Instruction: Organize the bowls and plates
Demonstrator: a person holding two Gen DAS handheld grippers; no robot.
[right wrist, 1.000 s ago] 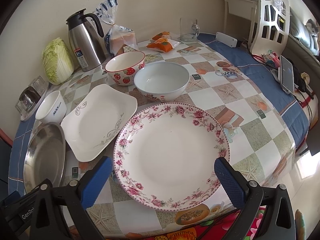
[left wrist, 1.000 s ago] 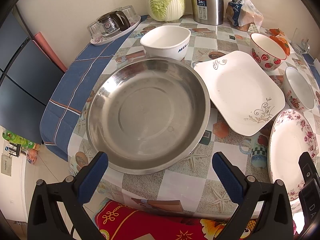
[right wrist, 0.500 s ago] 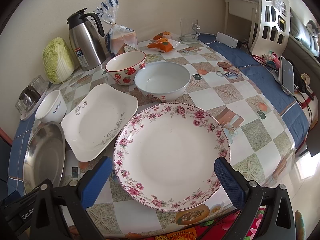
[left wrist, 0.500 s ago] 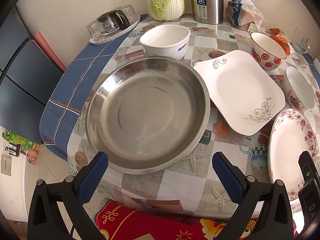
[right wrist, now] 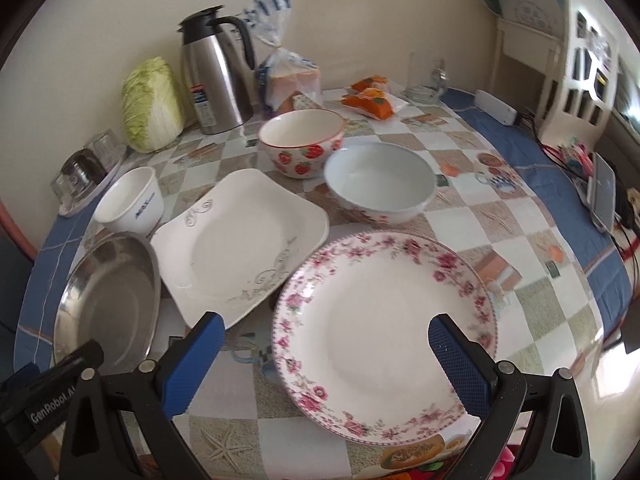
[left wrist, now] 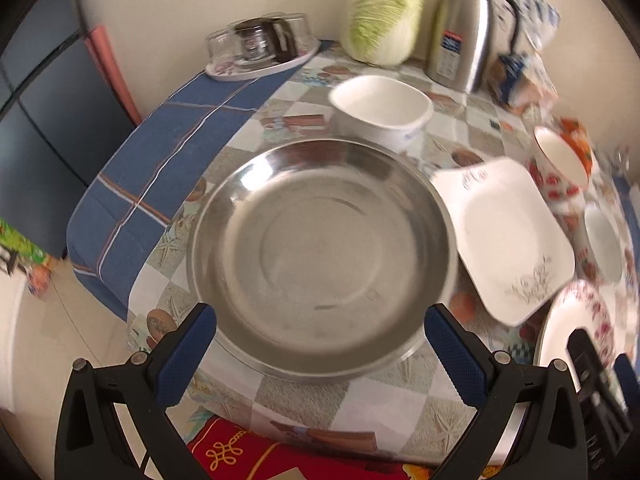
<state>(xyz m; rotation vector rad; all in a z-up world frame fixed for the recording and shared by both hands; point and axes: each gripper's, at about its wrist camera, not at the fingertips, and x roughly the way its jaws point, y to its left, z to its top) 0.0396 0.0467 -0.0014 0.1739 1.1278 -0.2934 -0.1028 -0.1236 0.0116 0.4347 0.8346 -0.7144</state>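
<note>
Left gripper [left wrist: 320, 344], jaws wide and empty, hangs over the near rim of the steel pan [left wrist: 320, 248]. Right gripper [right wrist: 326, 354], also wide and empty, straddles the near edge of the flowered plate [right wrist: 384, 312]. Behind these on the surface [right wrist: 500, 220] lie the square white plate [right wrist: 236, 240], just beside both, then the pale bowl [right wrist: 378, 186], the small white bowl [right wrist: 132, 200] and the strawberry bowl [right wrist: 302, 142]. Nothing is stacked yet. A sound grasp probably takes one rim edge-on, pinches thinly, then lifts level so that neighbouring dishes stay undisturbed.
</note>
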